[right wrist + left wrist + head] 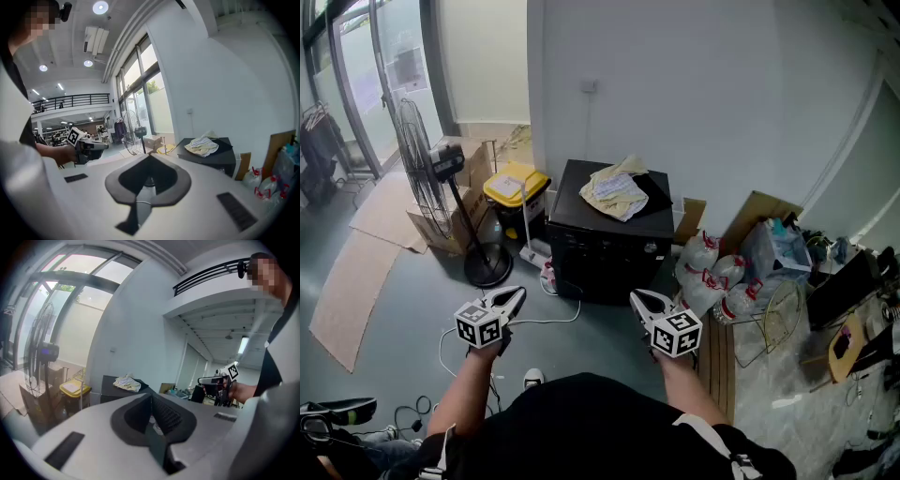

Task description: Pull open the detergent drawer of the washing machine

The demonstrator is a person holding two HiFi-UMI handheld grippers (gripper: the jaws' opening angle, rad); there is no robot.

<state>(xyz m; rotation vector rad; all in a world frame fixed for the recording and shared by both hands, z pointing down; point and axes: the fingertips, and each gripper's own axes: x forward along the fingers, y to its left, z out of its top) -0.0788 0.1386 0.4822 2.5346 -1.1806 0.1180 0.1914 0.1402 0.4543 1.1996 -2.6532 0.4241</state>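
Washing machine (605, 248): I count one, a black box against the wall, with one crumpled cloth (617, 192) on top; I can't make out its drawer. My left gripper (517, 294) and right gripper (636, 298) hover well short of it, both clenched empty and tilted slightly down.

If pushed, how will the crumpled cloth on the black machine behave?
Probably floppy and light: the cloth lies crumpled in loose folds. It would likely bunch or slide on the black machine, not roll.
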